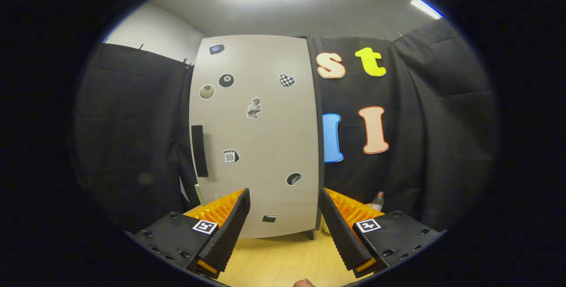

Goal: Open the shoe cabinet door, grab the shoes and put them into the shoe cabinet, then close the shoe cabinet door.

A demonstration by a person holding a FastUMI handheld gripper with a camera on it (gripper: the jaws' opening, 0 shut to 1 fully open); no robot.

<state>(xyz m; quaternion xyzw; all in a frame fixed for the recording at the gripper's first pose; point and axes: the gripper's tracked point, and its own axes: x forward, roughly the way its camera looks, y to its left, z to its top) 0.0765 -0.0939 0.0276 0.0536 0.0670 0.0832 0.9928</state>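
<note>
Gripper view: gripper (284, 225) fingers spread wide, nothing between them, over the wooden floor (283, 260). Dead ahead at 12 o'clock stands the shoe cabinet (261, 145), door closed; dark handle (199, 151) on its left edge at about 10 o'clock; shoes not spotted; small bottle (378, 200) at 2 o'clock against the cloth. Risk, as I judge it: the narrow handle sits off-axis, so a straight approach could skid on the flat panel; stickers (230, 156) dot the door, one apparently reading "10", the rest illegible.
</note>
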